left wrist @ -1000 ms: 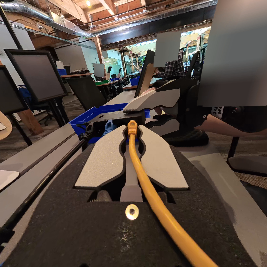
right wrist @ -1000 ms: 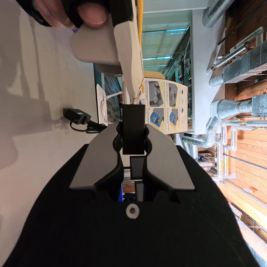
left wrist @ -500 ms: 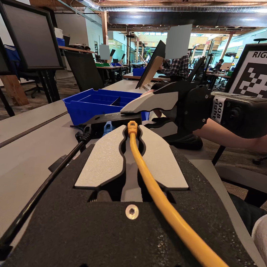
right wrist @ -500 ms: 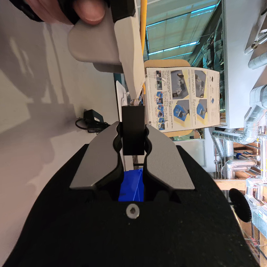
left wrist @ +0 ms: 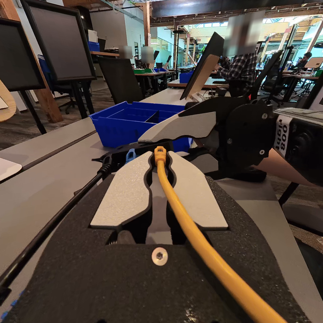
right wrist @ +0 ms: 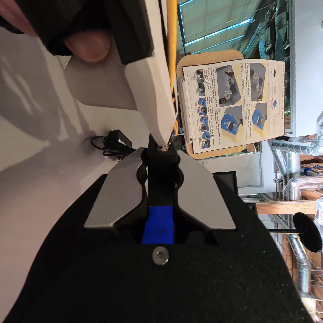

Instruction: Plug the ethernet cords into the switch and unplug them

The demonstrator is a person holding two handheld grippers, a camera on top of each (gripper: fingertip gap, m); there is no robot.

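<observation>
My left gripper (left wrist: 160, 154) is shut on the orange boot of the yellow ethernet cord (left wrist: 174, 197), which trails back over the gripper body. The plug's tip meets the front of the black switch (left wrist: 143, 148), right beside a blue plug (left wrist: 130, 154) that sits in the switch. My right gripper (right wrist: 161, 157) is shut on the switch (right wrist: 161, 174) and holds it on edge. In the right wrist view one finger (right wrist: 150, 97) of the left gripper comes down from the top, and the clear plug tip (right wrist: 164, 148) sits at a port.
A blue divided bin (left wrist: 122, 122) stands just behind the switch. A black power cable (left wrist: 78, 190) runs from the switch along the grey table (left wrist: 43, 192). A black power adapter (right wrist: 118, 139) lies on the table. An instruction sheet on a board (right wrist: 227, 104) stands beyond. The tips of both grippers are at nearly the same place.
Both grippers keep their hold. The two grippers have tilted and drawn closer together, so the left finger looms larger in the right wrist view. The yellow plug stays at the switch's face.
</observation>
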